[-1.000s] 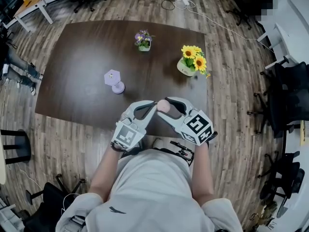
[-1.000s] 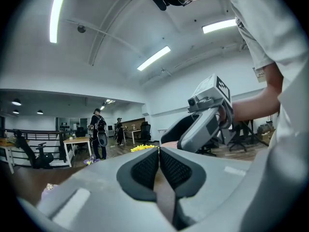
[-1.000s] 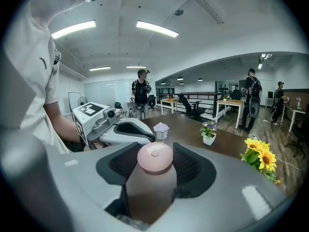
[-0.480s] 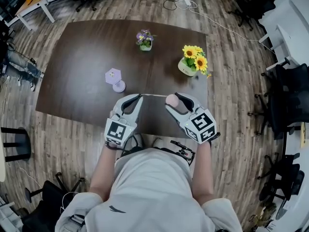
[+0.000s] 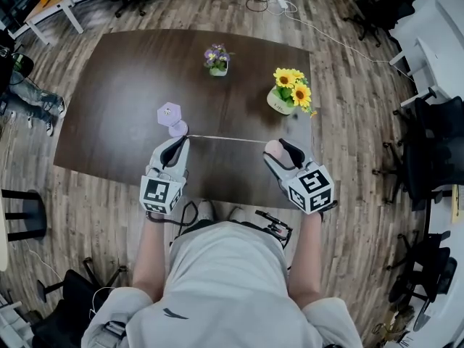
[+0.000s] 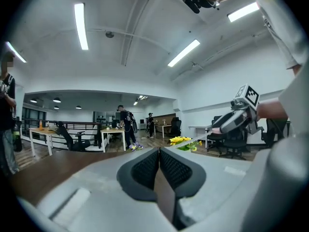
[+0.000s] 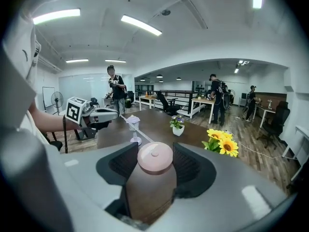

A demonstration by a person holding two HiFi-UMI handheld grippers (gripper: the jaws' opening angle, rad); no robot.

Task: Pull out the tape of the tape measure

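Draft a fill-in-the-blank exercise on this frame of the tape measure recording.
The right hand-held gripper is shut on the ____ case of the tape measure.
The left hand-held gripper pinches the end of the tape, pulled out over the dark wooden ____.
The pot nearest the right hand-held gripper holds yellow ____.
Missing words: pink; table; sunflowers.

The surface looks like dark wood veneer, smooth with a soft sheen. The floor is grainier grey-brown wood plank. The left tool and right tool are both matt grey plastic, with black pads in a fine ribbed, rubbery-looking texture. The tape measure has a smooth pink plastic case, kinda satin. The tape is thin and pale, can't tell the material. The shirt is plain light cloth.
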